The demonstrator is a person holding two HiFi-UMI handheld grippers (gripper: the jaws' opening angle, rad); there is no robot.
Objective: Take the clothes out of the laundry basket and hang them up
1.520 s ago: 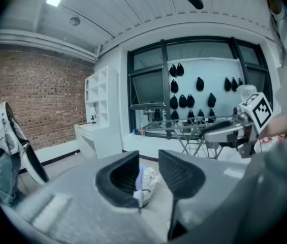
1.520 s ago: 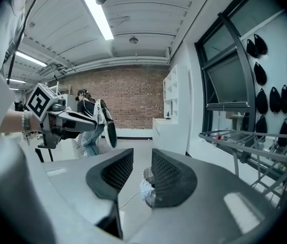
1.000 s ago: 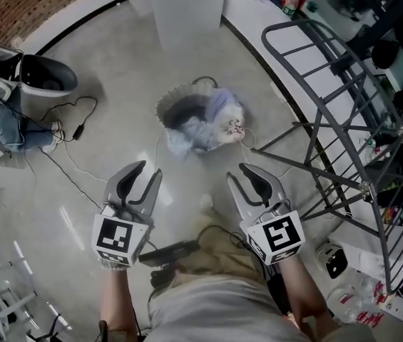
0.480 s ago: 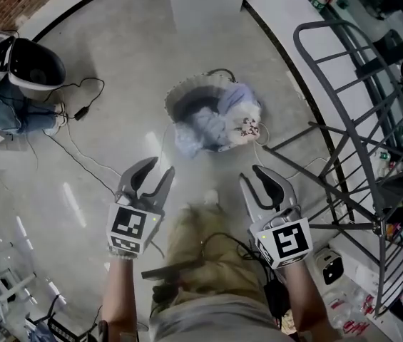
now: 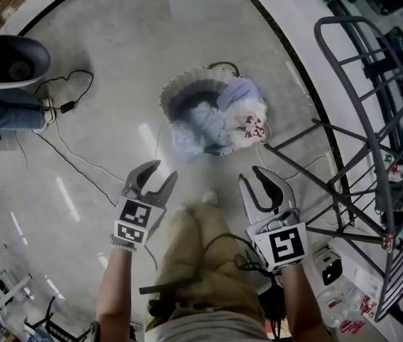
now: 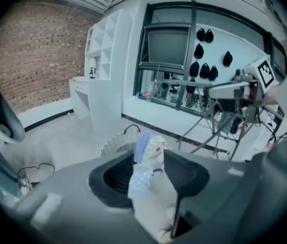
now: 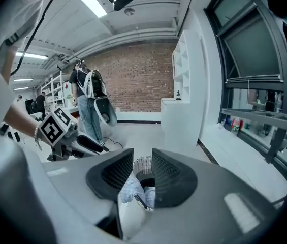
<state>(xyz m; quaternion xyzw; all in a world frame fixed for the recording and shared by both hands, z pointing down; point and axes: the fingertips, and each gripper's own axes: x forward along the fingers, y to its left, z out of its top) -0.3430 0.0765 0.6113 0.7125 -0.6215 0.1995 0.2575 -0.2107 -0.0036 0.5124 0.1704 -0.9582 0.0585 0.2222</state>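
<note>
Head view first: where are the clothes (image 5: 224,116) lying?

They are sitting heaped in the laundry basket (image 5: 187,100) on the floor (image 5: 101,63). One pale piece is spilling over the near rim, and the drying rack (image 5: 361,130) is standing close by on the right.

And what are the tongs doing?

Both are hovering above the floor, short of the basket and well apart from it, one on each side of the person's leg (image 5: 194,248). The left gripper (image 5: 164,171) is holding its jaws wide. They have just been opening, with nothing between them. The right gripper (image 5: 250,176) is holding its jaws partly apart, also gripping nothing.

What are the gripper views showing?

Each is looking through its own gap at the basket and clothes beyond, which are lying untouched.
</note>
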